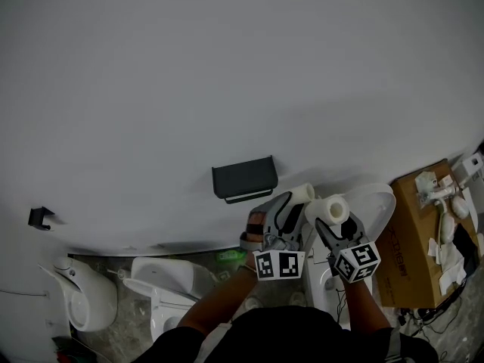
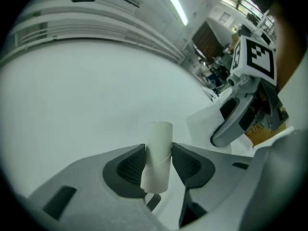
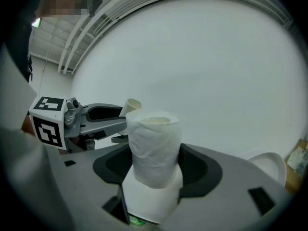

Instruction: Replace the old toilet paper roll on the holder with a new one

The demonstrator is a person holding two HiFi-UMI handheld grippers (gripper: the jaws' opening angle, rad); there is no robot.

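Crinkled paper roll (image 3: 154, 146), matt cardboard tube (image 2: 159, 150)

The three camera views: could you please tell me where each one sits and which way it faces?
Head view: on the person's head, looking down at the wall, holder and toilet; arms, left gripper and right gripper show.
Left gripper view: on the left gripper, facing the wall along jaws shut on a cardboard tube; right gripper at right.
Right gripper view: on the right gripper, facing the wall along jaws shut on a paper roll; left gripper at left.
Shared: each gripper view shows the other gripper.
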